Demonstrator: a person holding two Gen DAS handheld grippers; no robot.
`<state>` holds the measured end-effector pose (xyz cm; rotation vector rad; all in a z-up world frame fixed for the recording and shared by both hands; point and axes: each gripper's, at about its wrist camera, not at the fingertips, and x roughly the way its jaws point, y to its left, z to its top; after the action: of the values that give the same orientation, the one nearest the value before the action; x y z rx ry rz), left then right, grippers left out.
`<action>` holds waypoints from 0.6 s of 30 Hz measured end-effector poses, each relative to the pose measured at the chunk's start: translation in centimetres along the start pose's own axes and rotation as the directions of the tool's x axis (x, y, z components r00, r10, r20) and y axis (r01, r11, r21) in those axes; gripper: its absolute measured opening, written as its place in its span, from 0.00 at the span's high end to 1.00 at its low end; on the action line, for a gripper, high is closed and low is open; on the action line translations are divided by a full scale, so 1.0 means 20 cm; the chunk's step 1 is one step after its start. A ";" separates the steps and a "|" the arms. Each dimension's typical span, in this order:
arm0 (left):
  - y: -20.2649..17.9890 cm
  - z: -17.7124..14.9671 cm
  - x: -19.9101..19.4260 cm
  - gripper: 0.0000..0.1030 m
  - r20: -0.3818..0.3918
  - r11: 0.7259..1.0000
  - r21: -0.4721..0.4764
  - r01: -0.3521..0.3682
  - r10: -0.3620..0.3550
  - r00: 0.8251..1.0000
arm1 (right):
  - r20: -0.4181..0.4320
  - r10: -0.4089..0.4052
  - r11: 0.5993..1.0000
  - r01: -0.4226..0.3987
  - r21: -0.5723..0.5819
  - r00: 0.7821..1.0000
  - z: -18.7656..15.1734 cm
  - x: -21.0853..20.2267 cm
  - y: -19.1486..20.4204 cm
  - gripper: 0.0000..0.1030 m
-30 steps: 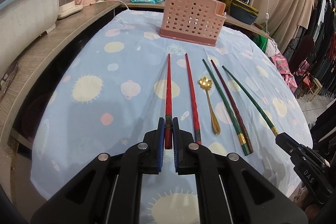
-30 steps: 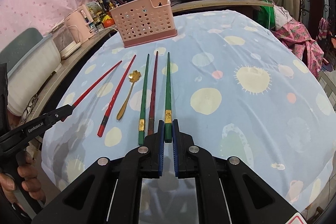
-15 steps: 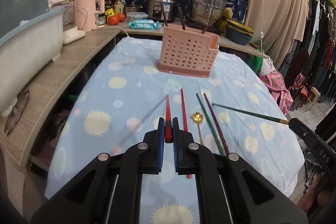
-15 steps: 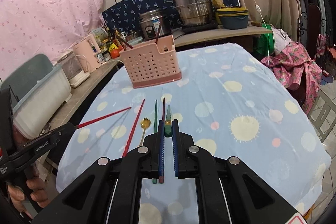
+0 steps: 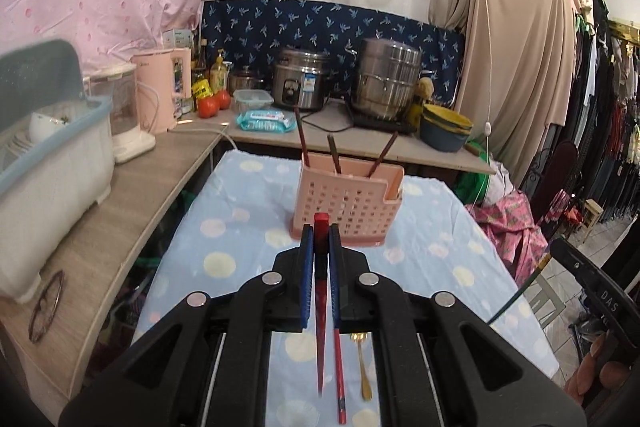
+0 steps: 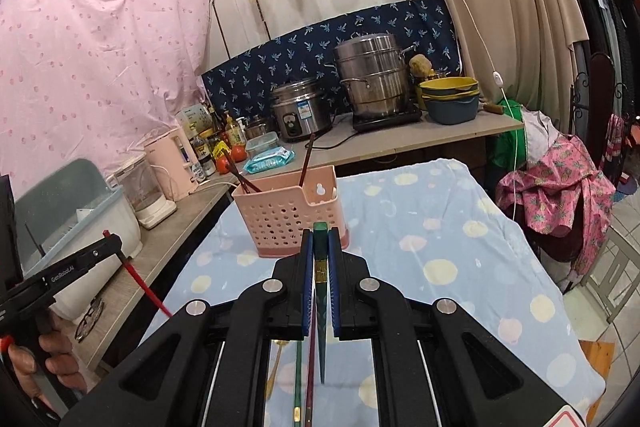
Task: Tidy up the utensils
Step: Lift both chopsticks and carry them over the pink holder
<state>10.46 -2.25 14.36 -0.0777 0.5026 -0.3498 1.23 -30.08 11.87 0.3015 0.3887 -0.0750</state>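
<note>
My left gripper (image 5: 320, 241) is shut on a red chopstick (image 5: 319, 327) that hangs point down above the blue spotted tablecloth (image 5: 224, 227). A second red chopstick (image 5: 339, 375) and a gold spoon (image 5: 363, 367) lie on the cloth below. My right gripper (image 6: 320, 251) is shut on a green chopstick (image 6: 321, 327), also hanging point down. A green chopstick (image 6: 297, 379) and a dark red one (image 6: 310, 383) lie beneath. The pink perforated utensil basket (image 5: 346, 201) stands ahead in both views, also in the right wrist view (image 6: 286, 215), holding three dark chopsticks.
A wooden counter (image 5: 112, 211) runs along the left with a dish rack (image 5: 44, 163), a blender and a pink kettle. Pots (image 5: 386, 83) and bowls stand on the far counter. Clothes hang at the right. The left gripper shows in the right wrist view (image 6: 72, 267).
Both grippers have lifted their chopsticks off the cloth and swung them from lying flat to hanging point down. Both have risen and the basket now sits straight ahead.
</note>
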 end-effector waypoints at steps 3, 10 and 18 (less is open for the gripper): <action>-0.01 0.10 0.03 0.93 0.019 1.000 0.000 0.011 -0.011 1.000 | 0.014 0.015 1.000 -0.015 -0.003 1.000 0.08 0.03 0.01 0.94; -0.03 0.36 0.10 0.93 0.090 1.000 0.015 -0.005 0.004 0.996 | 0.059 0.055 0.998 -0.054 -0.017 0.997 0.31 0.14 0.05 0.94; -0.01 0.67 0.24 0.93 0.195 0.999 0.003 -0.043 0.042 0.980 | 0.137 0.080 0.997 -0.080 -0.004 0.987 0.60 0.36 0.07 0.94</action>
<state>20.87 -4.28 23.96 -0.0936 0.3090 -0.2987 12.31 -32.52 20.03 0.3111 0.2396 -0.0172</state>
